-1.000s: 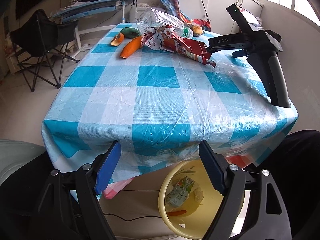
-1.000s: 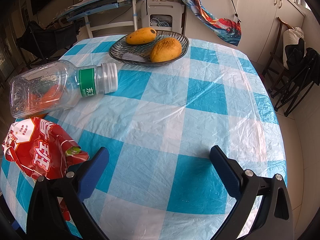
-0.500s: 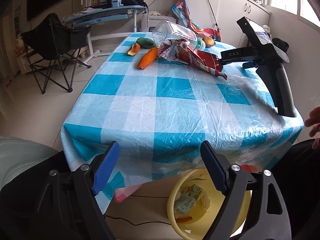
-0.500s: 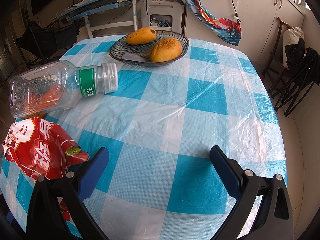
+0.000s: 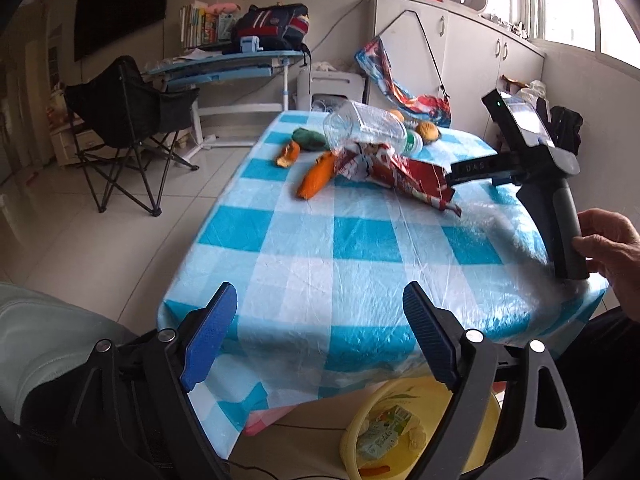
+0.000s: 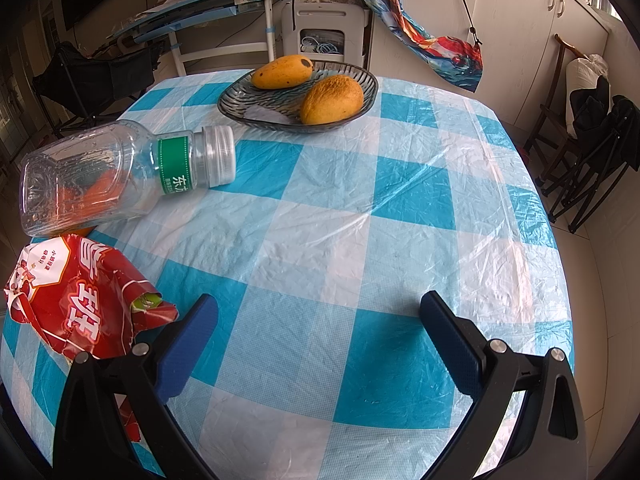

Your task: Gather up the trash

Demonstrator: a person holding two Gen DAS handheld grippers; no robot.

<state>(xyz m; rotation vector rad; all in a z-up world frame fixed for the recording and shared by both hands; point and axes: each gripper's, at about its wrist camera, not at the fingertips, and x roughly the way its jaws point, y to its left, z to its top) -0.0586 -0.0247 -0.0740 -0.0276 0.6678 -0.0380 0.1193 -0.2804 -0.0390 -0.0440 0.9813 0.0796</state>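
Trash lies grouped at the far part of a table (image 5: 360, 248) covered with a blue-and-white checked plastic cloth. A clear plastic bottle (image 6: 120, 172) with a green label lies on its side. A crumpled red snack bag (image 6: 76, 300) lies just beside it, toward the near edge. In the left wrist view an orange peel (image 5: 316, 176) touches the bag's left side, a smaller peel piece (image 5: 287, 156) lies further left, and a dark green object (image 5: 308, 138) lies behind them.

The left gripper (image 5: 320, 336) hangs at the near table edge. Its jaws have just been opening and stand wide apart, with nothing between them. Below it, under the table edge, a yellow basin (image 5: 360, 432) holds a small carton (image 5: 380, 432) and scraps.

The right gripper (image 6: 316, 340) is held over the table, angled down. Its blue pads stand wide apart, empty, over bare cloth. The snack bag lies just beside its left finger (image 6: 188, 344). A hand (image 5: 612, 256) holds the gripper's handle.

A glass dish (image 6: 256, 100) at the far side carries two mangoes (image 6: 332, 100).
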